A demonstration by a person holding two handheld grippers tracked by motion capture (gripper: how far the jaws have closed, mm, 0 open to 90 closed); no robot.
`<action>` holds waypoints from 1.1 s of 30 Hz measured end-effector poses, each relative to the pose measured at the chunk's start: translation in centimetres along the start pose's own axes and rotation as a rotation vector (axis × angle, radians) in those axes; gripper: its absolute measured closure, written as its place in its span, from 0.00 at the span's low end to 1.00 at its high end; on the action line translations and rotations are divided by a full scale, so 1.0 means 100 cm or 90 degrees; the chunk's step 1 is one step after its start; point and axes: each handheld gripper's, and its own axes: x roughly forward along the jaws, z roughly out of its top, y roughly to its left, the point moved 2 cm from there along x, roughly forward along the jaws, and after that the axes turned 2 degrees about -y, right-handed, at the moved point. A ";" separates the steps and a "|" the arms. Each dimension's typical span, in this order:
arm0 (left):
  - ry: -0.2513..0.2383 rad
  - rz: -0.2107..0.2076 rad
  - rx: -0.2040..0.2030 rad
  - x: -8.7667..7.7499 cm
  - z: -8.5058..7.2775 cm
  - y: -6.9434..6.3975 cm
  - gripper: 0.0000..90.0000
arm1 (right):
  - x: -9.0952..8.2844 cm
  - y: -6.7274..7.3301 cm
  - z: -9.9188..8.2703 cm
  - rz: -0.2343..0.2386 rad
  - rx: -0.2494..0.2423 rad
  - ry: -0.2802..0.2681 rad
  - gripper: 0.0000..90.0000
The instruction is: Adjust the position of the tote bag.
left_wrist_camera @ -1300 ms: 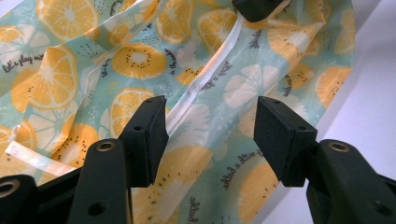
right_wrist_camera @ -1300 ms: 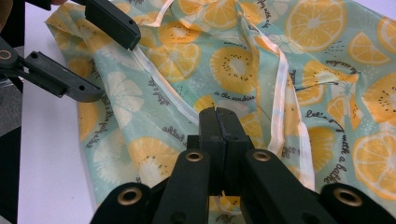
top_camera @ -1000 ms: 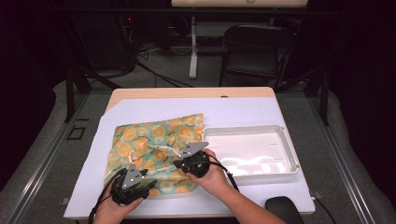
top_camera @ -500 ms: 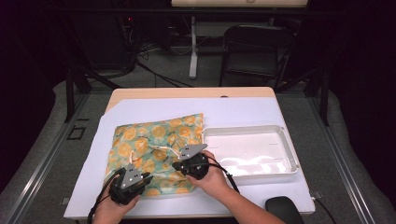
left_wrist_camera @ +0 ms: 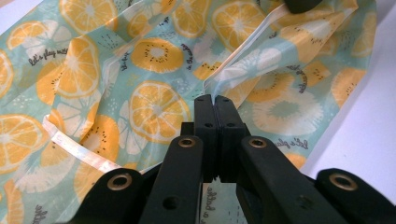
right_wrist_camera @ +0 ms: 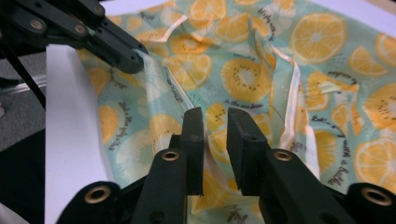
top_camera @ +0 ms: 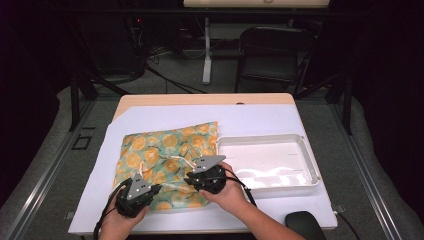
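A crumpled plastic bag [top_camera: 160,150] with orange and kiwi slices printed on teal lies on the white mat. My left gripper [top_camera: 156,189] is at its near left corner. In the left gripper view its jaws [left_wrist_camera: 215,100] are shut on a raised fold of the bag's edge [left_wrist_camera: 243,74]. My right gripper [top_camera: 189,178] is over the bag's near middle. Its jaws [right_wrist_camera: 215,119] stand a little apart and have just been opening. A pale strip of the bag [right_wrist_camera: 212,168] runs between them, not pinched. The left gripper [right_wrist_camera: 133,58] shows far off, gripping the bag's edge.
A white shallow tray [top_camera: 310,170] sits right of the bag on the white mat [top_camera: 280,117]. A dark computer mouse [top_camera: 305,225] lies at the near right corner. Beyond the table stands a black chair [top_camera: 272,50] among cables and stands.
Both hands keep their places at the bag's near edge. The bag's outline looks the same in the high view.
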 end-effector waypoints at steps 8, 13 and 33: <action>-0.018 0.011 -0.003 -0.004 0.010 0.006 1.00 | -0.019 0.000 0.006 -0.012 0.011 -0.028 0.78; -0.030 0.018 -0.007 -0.006 0.015 0.011 1.00 | -0.026 0.000 0.006 -0.020 0.010 -0.033 0.76; -0.088 0.056 -0.006 -0.019 0.068 0.047 1.00 | -0.052 -0.003 0.011 -0.049 0.026 -0.054 0.71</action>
